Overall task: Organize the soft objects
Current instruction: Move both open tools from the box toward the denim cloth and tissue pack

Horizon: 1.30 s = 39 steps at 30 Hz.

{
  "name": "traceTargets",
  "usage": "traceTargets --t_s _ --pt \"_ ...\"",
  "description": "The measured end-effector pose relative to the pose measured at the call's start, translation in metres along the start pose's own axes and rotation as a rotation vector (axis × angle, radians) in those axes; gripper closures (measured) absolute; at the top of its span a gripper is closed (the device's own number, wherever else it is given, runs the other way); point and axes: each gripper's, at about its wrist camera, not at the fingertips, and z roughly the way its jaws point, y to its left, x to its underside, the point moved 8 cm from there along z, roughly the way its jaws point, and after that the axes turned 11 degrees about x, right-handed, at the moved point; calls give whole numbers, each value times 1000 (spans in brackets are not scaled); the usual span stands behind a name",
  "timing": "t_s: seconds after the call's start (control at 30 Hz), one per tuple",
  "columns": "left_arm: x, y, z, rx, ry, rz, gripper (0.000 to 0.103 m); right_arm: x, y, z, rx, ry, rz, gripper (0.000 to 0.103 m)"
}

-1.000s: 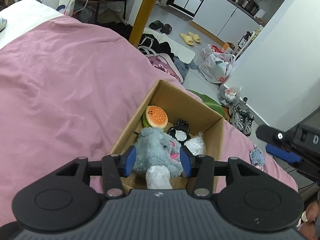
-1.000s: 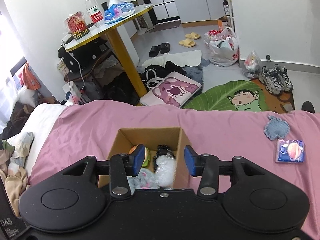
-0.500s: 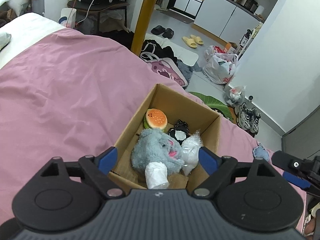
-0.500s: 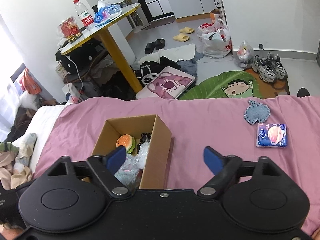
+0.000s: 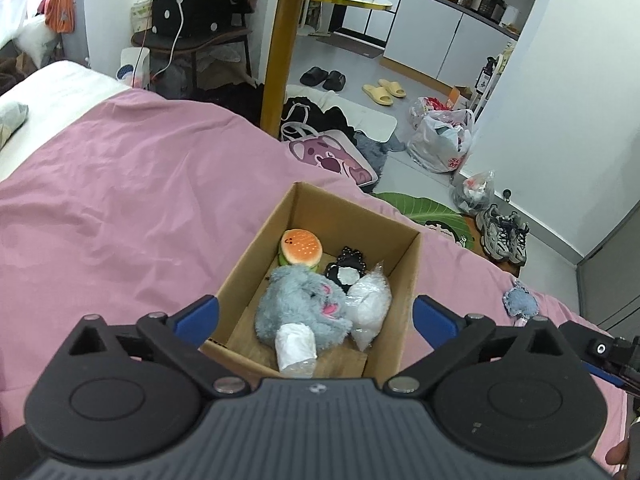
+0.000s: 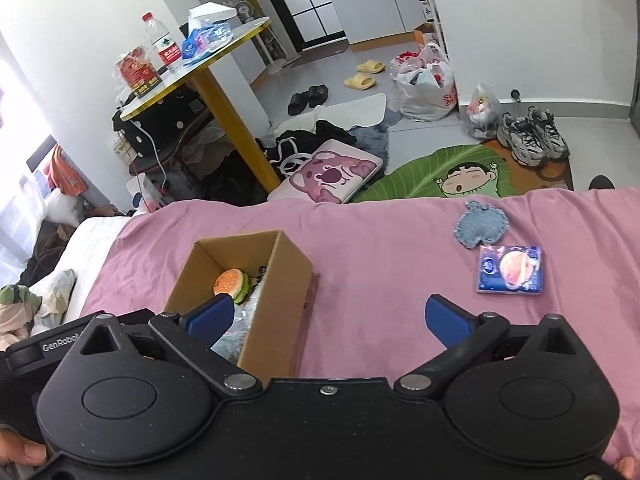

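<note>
Both the left gripper (image 5: pixel 316 316) and right gripper (image 6: pixel 330 316) gape wide, empty. The denim patch (image 6: pixel 481 229) near the bedspread's (image 6: pixel 380 236) far edge looks limp and light; pinch its edge.

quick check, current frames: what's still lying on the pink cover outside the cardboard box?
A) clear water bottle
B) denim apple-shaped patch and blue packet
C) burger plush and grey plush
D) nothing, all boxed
B: the denim patch and the blue packet lie side by side on the pink cover, well to the right of the cardboard box; the burger plush is already in the box.
</note>
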Motion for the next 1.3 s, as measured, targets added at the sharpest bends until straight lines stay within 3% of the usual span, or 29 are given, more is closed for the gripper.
traceTargets --t_s 0.63,0.83,1.3 --pt "9 -59 7 30 -4 85 1 3 -73 6 -11 -9 109 0" --pt "13 -74 19 -4 16 125 1 5 -95 17 -10 -12 141 0" --pt "15 -115 48 -21 28 190 1 2 -118 53 73 -12 57 0"
